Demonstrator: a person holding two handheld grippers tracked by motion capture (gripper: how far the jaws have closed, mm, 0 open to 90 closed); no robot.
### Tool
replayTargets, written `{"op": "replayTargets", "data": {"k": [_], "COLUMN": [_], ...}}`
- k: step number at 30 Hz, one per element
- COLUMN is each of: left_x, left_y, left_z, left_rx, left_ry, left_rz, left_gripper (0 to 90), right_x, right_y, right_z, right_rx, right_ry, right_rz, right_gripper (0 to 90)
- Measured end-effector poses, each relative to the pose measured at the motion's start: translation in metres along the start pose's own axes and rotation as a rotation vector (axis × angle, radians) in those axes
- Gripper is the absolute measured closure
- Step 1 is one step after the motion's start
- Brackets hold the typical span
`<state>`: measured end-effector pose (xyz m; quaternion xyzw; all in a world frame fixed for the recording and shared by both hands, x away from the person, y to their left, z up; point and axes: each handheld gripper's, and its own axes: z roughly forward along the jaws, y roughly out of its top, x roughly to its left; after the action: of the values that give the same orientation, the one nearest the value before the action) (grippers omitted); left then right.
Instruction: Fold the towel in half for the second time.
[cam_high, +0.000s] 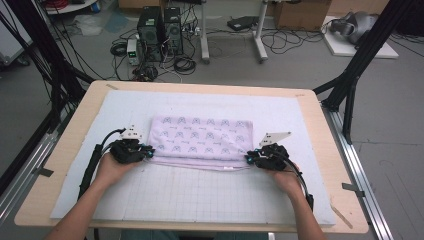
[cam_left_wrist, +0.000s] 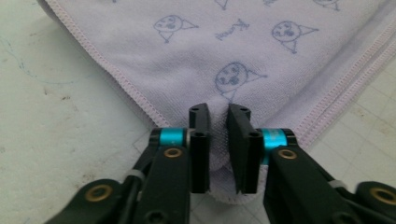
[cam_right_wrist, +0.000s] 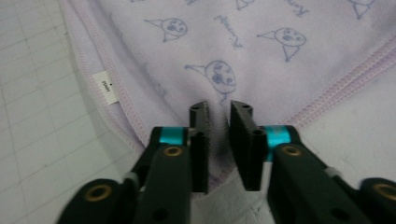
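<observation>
Left hand: a person's left hand (cam_high: 111, 167) is resting on the white gridded mat (cam_high: 200, 195), carrying the left claw (cam_high: 148, 152).
Left claw: it is pinching the near left corner of the towel (cam_high: 202, 137); in the left gripper view the left claw (cam_left_wrist: 218, 140) is pressing a fold of cloth between its 2 black jaws, which are standing close together with the cloth bulging between them.
Towel: the lilac towel (cam_left_wrist: 224, 56), printed with small blue cartoon faces, is lying folded flat in the middle of the desk (cam_high: 75, 150), on the mat, with its long edges running left to right.
Label: a small white label (cam_right_wrist: 104, 87) is sitting at the towel's stitched hem.
Right claw: it is gripping the near right corner of the towel; in the right gripper view the right claw (cam_right_wrist: 219, 140) is squeezing cloth between its jaws.
Right hand: the right hand (cam_high: 287, 178) is resting on the mat, with the right claw (cam_high: 248, 159) just ahead of it.
</observation>
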<state>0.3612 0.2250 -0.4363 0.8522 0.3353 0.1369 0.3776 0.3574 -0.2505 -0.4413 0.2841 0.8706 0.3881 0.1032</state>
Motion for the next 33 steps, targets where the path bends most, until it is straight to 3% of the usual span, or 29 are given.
{"op": "replayTargets", "data": {"k": [2,5,9,12,15,18,23,26,30,33], "left_x": [-0.001,0.001,0.002,0.000,-0.003,-0.006,-0.014,-0.012,-0.009,-0.009], "left_y": [0.001,0.002,0.008,0.013,0.013,0.005,-0.015,-0.023,-0.022,-0.019], "left_z": [-0.001,-0.009,-0.027,-0.039,-0.047,-0.046,-0.027,-0.022,-0.031,-0.035], "left_rx": [-0.002,-0.038,-0.120,-0.165,-0.163,-0.126,-0.036,-0.029,-0.088,-0.106], "left_ry": [0.010,0.005,0.001,0.002,0.001,0.001,-0.005,-0.023,-0.031,-0.020], "left_rz": [0.015,-0.005,-0.036,-0.040,-0.027,-0.014,-0.014,-0.038,-0.066,-0.063], "left_gripper": [84.9,85.6,85.7,85.7,85.6,85.5,84.4,83.8,72.6,70.3], "right_x": [0.001,0.001,-0.002,-0.001,0.004,0.011,0.020,0.021,0.018,0.016], "right_y": [0.002,0.007,0.018,0.030,0.038,0.032,0.009,-0.003,-0.004,0.001], "right_z": [-0.001,-0.007,-0.024,-0.039,-0.050,-0.049,-0.026,-0.015,-0.021,-0.030], "right_rx": [0.005,-0.005,-0.082,-0.119,-0.142,-0.104,-0.012,0.021,-0.040,-0.114], "right_ry": [-0.005,-0.008,0.017,0.010,0.011,0.025,0.047,0.062,0.077,0.091], "right_rz": [-0.007,-0.017,0.014,-0.003,-0.019,-0.028,-0.002,0.021,0.045,0.061], "right_gripper": [84.8,85.2,85.3,85.3,85.3,85.3,85.1,84.7,70.9,70.0]}}
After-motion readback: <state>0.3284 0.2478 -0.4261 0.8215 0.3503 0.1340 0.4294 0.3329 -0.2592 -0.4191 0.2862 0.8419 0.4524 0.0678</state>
